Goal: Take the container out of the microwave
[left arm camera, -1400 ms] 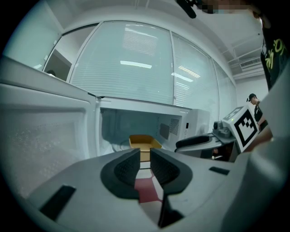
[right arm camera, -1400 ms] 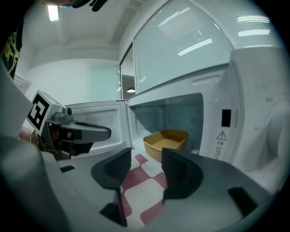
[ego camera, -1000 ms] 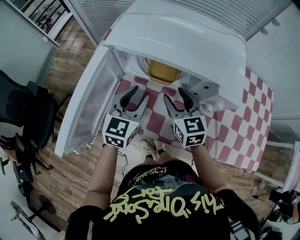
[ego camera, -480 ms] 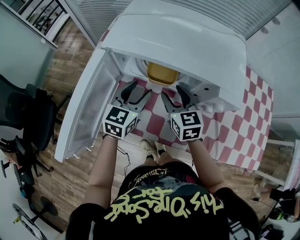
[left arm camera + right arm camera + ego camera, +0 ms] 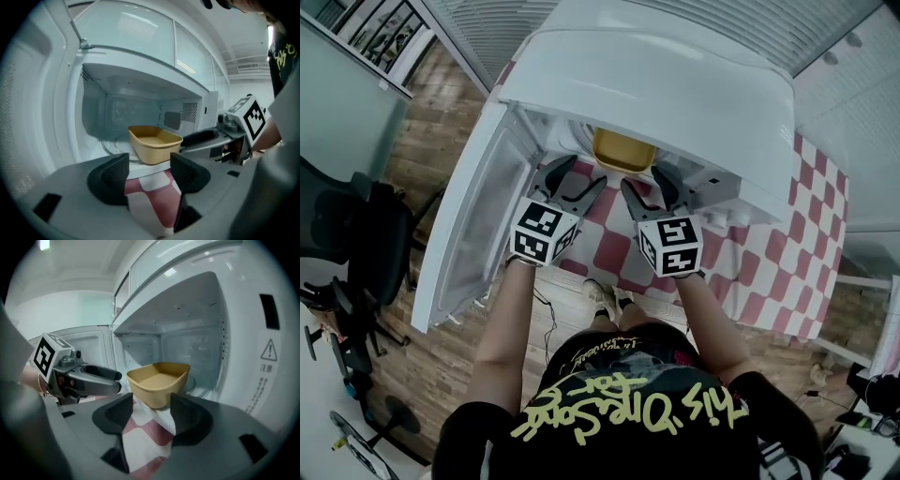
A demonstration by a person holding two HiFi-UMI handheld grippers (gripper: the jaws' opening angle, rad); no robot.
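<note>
The left gripper's fingers (image 5: 110, 176) are standing released and wide apart, having just been opening, with only checked cloth (image 5: 154, 206) showing between them. The right gripper's fingers (image 5: 187, 416) are likewise spread and have just been opening, gripping nothing.

The left gripper (image 5: 577, 178) and the right gripper (image 5: 645, 183) are hovering side by side at the mouth of the microwave (image 5: 675, 84), both pointing toward 12 o'clock and slightly down. Each is carrying a marker cube at its 6 o'clock end, and bare forearms are reaching back from those.

The container (image 5: 623, 150), a tan open tub, is sitting inside the cavity on the glass turntable (image 5: 112, 149), at 12 o'clock from both grippers and apart from their fingertips. Only the cavity's front sill is lying between them and it.

The microwave door (image 5: 478, 216) is hanging open at 9 o'clock of the left gripper, just beside it. At 3 o'clock of the right gripper the control side is closing in, bearing a warning label (image 5: 268, 357).

The cloth is covering the surface under the microwave and running out toward 4 o'clock in the head view. A dark office chair (image 5: 356, 234) is standing on the wooden floor (image 5: 441, 347) at 9 o'clock, well apart. The person's black shirt with yellow lettering (image 5: 619, 412) is filling 6 o'clock.
</note>
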